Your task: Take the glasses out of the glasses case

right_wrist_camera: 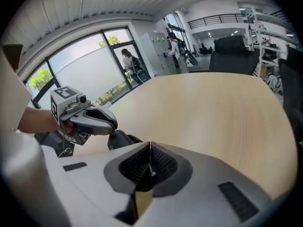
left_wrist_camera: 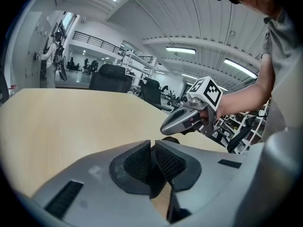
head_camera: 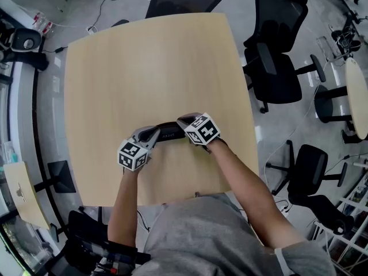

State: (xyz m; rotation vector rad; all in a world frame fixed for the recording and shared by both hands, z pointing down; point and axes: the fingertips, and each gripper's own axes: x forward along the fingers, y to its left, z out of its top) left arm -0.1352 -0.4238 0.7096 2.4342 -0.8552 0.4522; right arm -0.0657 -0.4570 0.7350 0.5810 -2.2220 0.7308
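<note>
Glasses case (head_camera: 169,133) flat on table (head_camera: 144,56), looks closed, between both tips; left gripper (head_camera: 153,134) jaws together, empty; right gripper (head_camera: 184,122) jaws together, empty; best to spread jaws first; pin base with one, lift lid at seam with other.

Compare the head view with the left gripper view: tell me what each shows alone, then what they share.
Head view only: the whole black oblong glasses case lying between the left tool and the right tool, and the left tool's marker cube. Left gripper view only: the left tool's ribbed black pads together, nothing between them, and the ceiling light strips. Both: the light wooden table, the right tool's marker cube, and the case, of which the left gripper view shows just one end.
</note>
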